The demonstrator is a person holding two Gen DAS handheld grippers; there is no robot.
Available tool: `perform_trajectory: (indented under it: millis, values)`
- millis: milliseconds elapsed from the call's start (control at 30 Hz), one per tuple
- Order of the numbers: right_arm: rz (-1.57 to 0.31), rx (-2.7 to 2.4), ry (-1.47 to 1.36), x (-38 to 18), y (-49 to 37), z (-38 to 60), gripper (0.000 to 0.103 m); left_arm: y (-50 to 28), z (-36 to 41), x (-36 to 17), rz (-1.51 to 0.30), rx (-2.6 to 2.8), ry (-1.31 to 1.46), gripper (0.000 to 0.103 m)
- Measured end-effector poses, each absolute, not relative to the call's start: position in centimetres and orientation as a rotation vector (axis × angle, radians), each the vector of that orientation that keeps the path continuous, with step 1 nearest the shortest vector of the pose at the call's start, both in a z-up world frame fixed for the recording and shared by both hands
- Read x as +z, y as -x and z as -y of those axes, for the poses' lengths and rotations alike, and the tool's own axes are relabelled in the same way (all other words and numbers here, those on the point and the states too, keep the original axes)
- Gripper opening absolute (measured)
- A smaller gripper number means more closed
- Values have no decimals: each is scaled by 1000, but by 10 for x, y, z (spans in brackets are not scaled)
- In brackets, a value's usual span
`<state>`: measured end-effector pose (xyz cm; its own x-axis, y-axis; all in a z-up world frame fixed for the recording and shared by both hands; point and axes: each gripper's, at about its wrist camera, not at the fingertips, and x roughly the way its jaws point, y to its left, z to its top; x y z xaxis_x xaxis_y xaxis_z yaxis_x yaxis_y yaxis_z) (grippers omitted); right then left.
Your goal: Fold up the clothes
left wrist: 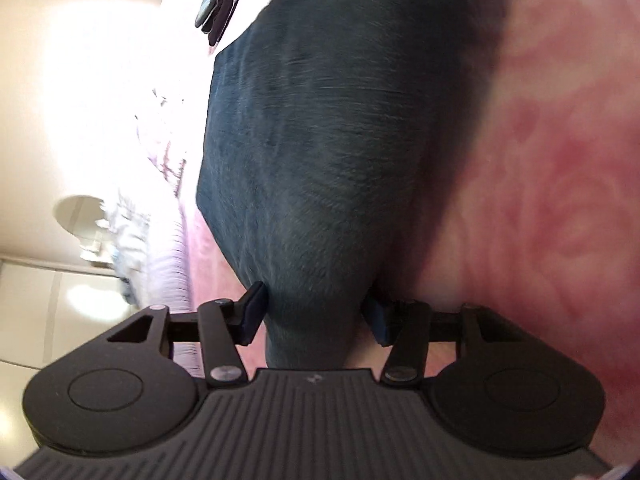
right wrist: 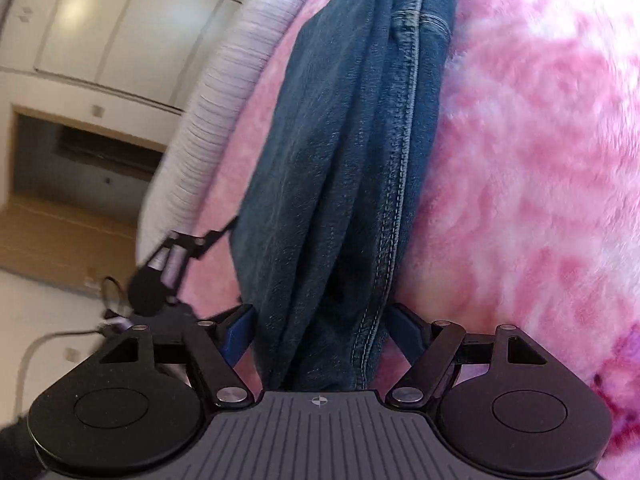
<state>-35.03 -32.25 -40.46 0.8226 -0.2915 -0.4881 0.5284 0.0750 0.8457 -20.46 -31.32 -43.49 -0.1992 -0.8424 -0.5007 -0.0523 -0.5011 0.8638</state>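
A pair of dark blue jeans (left wrist: 320, 152) stretches away from my left gripper (left wrist: 316, 312), which is shut on a bunched end of the denim. In the right wrist view the same jeans (right wrist: 344, 184) hang in long folds with a stitched seam and waistband at the far end. My right gripper (right wrist: 320, 328) is shut on that bunch of fabric. The jeans lie over a fluffy pink blanket (right wrist: 528, 168). The far end of the denim runs out of the top of both views.
The pink blanket (left wrist: 560, 184) covers a bed with a white ribbed mattress edge (right wrist: 224, 92) to the left. Another dark garment (left wrist: 218, 4) lies at the far end. The other gripper (right wrist: 168, 264) shows at the left. Beyond are pale cupboards (right wrist: 100, 28) and a wooden floor.
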Motion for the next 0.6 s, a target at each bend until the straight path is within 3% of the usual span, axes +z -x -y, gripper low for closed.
perform_trajectory:
  millis: [67,200,300,600]
  values:
    - [-217,-589,-1318,-407,352,322,75,211,312,-442,1054,-1706,-1493,31]
    - [-284,-546,-1220,-406,352,326,33,234,298,-433,989,-1646,-1535,18]
    - [-329,-506,-1188,-400,359,332,21,251,288,-426,941,-1600,-1564,16]
    - [-408,-526,-1006,-369,474,302,23,378,160,-392,730,-1634,-1597,13]
